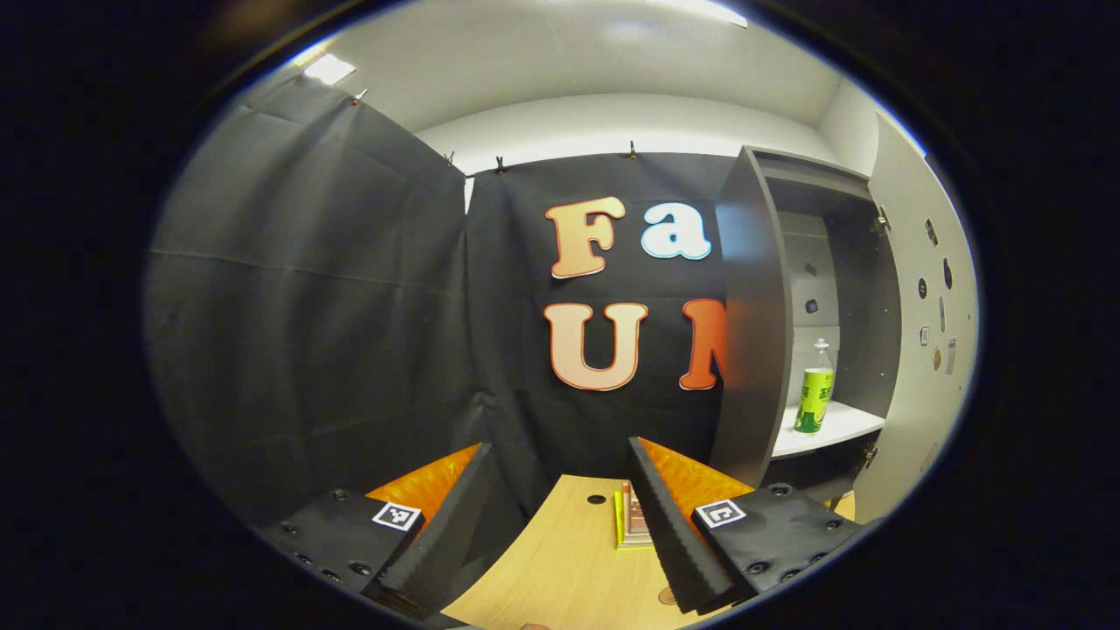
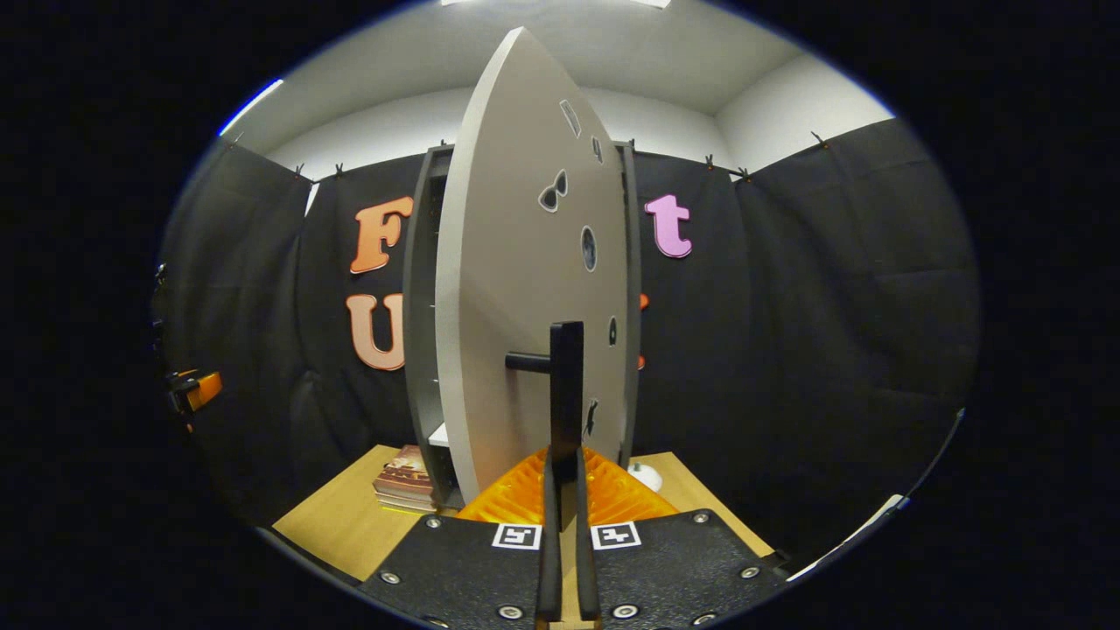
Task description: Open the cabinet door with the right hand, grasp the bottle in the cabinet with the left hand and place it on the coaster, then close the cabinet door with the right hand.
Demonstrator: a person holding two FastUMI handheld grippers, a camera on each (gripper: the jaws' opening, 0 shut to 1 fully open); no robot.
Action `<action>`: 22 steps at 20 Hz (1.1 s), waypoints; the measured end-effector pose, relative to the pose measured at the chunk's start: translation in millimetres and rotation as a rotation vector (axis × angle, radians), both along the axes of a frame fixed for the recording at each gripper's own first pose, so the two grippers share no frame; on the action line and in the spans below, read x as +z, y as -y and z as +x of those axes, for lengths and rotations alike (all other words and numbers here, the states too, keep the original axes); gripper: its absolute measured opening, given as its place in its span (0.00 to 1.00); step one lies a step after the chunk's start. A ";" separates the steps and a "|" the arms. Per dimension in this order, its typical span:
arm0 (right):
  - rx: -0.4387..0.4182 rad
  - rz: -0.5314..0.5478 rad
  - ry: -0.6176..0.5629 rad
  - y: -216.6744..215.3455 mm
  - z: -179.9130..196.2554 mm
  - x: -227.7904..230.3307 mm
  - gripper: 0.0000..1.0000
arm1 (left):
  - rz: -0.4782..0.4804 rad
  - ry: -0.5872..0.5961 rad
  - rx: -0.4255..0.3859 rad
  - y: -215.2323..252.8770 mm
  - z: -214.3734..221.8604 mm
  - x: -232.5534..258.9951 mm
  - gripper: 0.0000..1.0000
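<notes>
- Bottle (image 1: pixel 815 399) stands upright on the white shelf (image 1: pixel 838 426) inside the cabinet (image 1: pixel 751 306), in the clear.
- Door (image 2: pixel 525 289) swung wide; our right claw (image 2: pixel 567 490) is clamped on its black handle (image 2: pixel 565 394).
- Left claw (image 1: pixel 560 516) gapes empty over the table (image 1: pixel 560 569), well short of the bottle.
- Books (image 1: pixel 632 521) lie ahead: we'd steer right, go in level, grip mid-body.

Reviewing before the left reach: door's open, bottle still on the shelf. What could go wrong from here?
1. The right gripper is clamped on the black handle; a slip could let the cabinet door swing into the reach path.
2. The bottle is tall, narrow and near the shelf edge; the open left gripper could tip it.
</notes>
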State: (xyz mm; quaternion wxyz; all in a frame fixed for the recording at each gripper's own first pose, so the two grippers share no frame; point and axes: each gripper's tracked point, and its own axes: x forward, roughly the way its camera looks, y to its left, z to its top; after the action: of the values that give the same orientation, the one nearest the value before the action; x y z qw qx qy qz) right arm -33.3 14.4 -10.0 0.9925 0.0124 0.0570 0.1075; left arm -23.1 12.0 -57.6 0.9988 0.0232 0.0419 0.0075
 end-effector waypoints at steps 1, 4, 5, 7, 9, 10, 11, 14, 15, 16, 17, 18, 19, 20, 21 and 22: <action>-0.029 -0.001 -0.002 14.0 0.2 -0.1 0.03 | 0.000 0.001 -0.011 7.0 2.7 -0.8 1.00; -0.099 0.014 -0.007 54.4 6.6 0.6 0.00 | 0.001 -0.004 -0.037 22.5 7.0 -4.0 0.98; -0.112 0.023 -0.008 66.4 11.9 0.0 0.00 | 0.000 -0.007 -0.043 27.7 10.1 -5.9 0.96; -0.098 0.045 -0.009 87.1 17.9 -1.8 0.00 | -0.003 -0.014 -0.056 38.4 11.4 -10.3 0.98; -0.058 0.070 -0.014 99.4 21.0 -2.1 0.00 | -0.003 -0.025 -0.071 50.2 10.3 -14.2 0.99; -0.042 0.071 -0.010 106.6 24.0 -3.8 0.04 | -0.003 -0.026 -0.076 56.3 10.6 -14.5 0.99; -0.029 0.070 -0.014 112.2 27.0 -4.9 0.00 | -0.001 -0.028 -0.080 62.1 11.6 -15.3 0.98; 0.009 0.067 -0.003 118.7 32.8 -3.7 0.00 | 0.003 -0.031 -0.093 81.0 12.3 -16.0 0.96; 0.019 0.054 0.002 119.6 33.3 -4.1 0.00 | 0.004 -0.032 -0.099 88.4 13.6 -15.6 0.98; 0.031 0.049 0.003 118.1 31.9 -4.0 0.00 | 0.003 -0.033 -0.105 96.5 13.8 -14.2 0.98; 0.044 0.047 0.002 117.1 31.0 -5.2 0.01 | -0.001 -0.032 -0.115 106.8 14.0 -12.9 0.98; 0.050 0.040 0.002 118.5 30.4 -5.6 0.02 | -0.008 -0.029 -0.125 117.8 14.7 -10.7 0.98; 0.059 0.029 -0.005 119.9 28.5 -8.0 0.04 | -0.014 -0.029 -0.136 128.7 17.1 -9.1 0.96; 0.069 0.023 -0.016 122.3 24.1 -11.3 0.04 | -0.021 -0.028 -0.147 141.2 17.6 -9.9 0.98; 0.081 0.023 -0.023 124.7 17.5 -13.1 0.07 | -0.027 -0.027 -0.160 153.5 19.0 -8.3 0.96; 0.093 0.025 -0.029 128.0 12.0 -15.2 0.07 | -0.033 -0.026 -0.176 168.0 22.0 -7.2 0.98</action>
State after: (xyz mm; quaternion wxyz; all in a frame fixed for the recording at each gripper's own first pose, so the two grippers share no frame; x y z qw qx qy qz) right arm -21.3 -113.6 -25.2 0.9853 0.0236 0.0705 0.1541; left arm -1.2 -156.0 -64.8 0.9952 0.0102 0.0527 -0.0813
